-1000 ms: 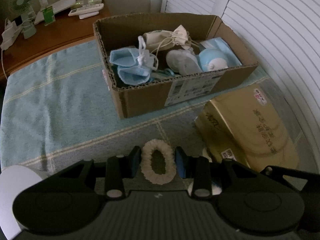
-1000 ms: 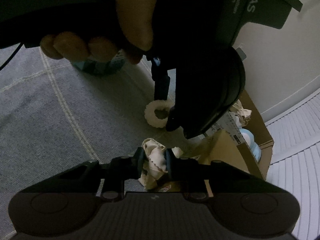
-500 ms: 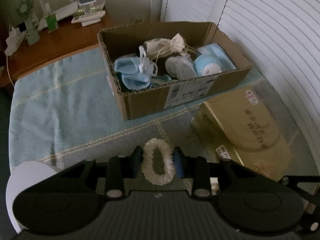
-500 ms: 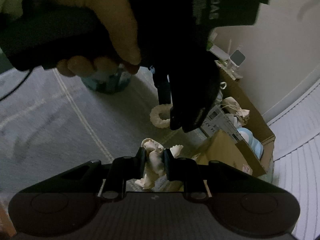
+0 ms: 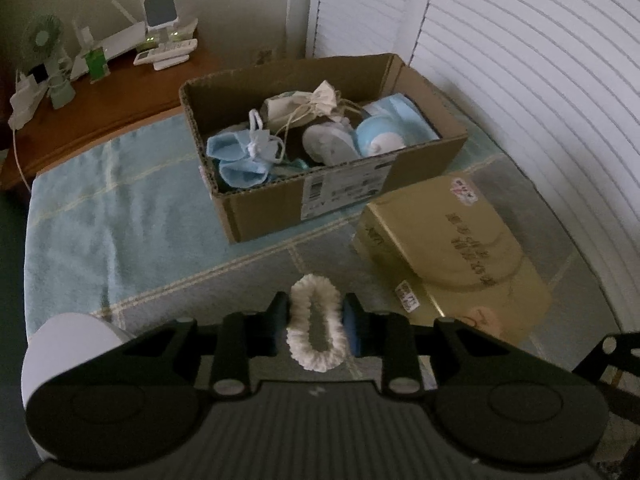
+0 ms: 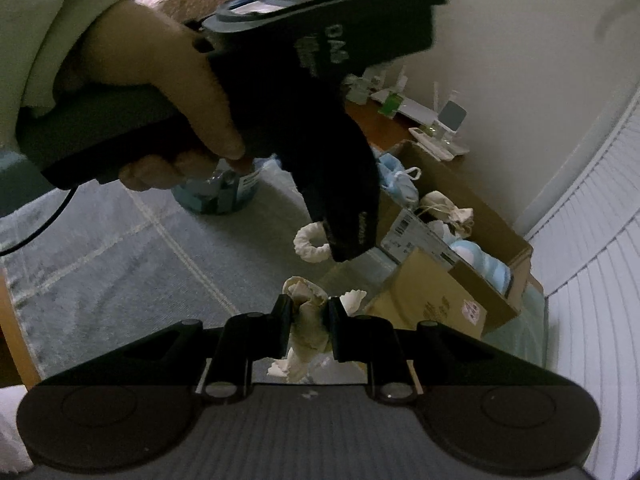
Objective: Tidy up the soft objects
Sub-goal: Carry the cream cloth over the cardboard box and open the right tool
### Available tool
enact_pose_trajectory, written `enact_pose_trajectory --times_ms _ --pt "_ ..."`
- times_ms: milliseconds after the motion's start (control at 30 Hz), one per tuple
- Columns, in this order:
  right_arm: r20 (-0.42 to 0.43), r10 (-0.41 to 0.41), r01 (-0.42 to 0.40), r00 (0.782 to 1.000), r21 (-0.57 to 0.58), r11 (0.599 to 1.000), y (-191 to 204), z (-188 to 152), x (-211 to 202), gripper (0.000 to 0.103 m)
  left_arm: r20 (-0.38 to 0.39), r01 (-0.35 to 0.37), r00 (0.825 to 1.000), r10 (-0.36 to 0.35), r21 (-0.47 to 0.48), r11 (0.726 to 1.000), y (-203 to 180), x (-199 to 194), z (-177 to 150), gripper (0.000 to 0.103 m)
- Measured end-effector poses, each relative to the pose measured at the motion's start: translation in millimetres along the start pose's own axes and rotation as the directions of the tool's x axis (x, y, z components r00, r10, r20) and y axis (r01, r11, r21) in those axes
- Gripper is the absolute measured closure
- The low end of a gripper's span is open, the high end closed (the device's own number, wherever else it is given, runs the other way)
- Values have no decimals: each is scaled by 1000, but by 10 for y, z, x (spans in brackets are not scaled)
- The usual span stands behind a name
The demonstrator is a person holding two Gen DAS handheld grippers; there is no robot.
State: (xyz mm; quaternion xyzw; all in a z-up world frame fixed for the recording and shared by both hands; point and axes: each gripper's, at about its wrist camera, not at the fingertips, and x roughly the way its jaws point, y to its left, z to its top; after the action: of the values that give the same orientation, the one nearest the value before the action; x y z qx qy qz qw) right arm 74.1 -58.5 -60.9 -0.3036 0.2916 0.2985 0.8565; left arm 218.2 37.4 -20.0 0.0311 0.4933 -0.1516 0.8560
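Now that both grippers are raised off the pale blue checked towel (image 5: pixel 100 208), which lay closer beneath them a second ago, the pick-up step is judged finished and the carry to the open brown cardboard box (image 5: pixel 276 208) is judged to be under way. The left gripper (image 5: pixel 316 322) has its jaws just closed further on the fluffy white fabric ring (image 5: pixel 316 320), which is squeezed between the blue pads from a round loop into a narrow oval. The oval's long axis is seen running straight ahead along the fingers, its far end pointing toward the box, which lies ahead of this gripper and slightly to its left. The ring is thus held clear of the towel, between the fingertips, and is not yet over the box.

The right gripper (image 6: pixel 308 318) is clenched on a crumpled cream cloth bundle (image 6: pixel 306 322), whose top rises past the fingertips and whose ragged lower end hangs down toward the gripper's body. The bundle's long axis is likewise aligned roughly with the fingers. From this view the left hand (image 6: pixel 160 92) and its dark tool are seen above and ahead, with the white ring showing just beneath the tool's tip.

The box is already partly filled with pale blue and cream soft items, and a flat gold carton (image 5: pixel 456 264) lies ahead and to the right of the left gripper. Both held pieces are judged to belong in the box next.
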Motion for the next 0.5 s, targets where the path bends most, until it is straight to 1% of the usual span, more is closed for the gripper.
enact_pose_trajectory --times_ms 233,400,500 --pt "31 10 -13 999 96 995 -167 -72 -171 80 4 6 1000 -6 -13 1000 41 -50 4 76" --pt "57 -12 4 998 144 990 -310 -84 -266 80 12 17 1000 -17 -17 1000 61 -126 -40 76" --pt "65 -38 26 997 180 983 -449 -88 -295 80 33 35 999 -35 -11 999 64 -230 -94 76"
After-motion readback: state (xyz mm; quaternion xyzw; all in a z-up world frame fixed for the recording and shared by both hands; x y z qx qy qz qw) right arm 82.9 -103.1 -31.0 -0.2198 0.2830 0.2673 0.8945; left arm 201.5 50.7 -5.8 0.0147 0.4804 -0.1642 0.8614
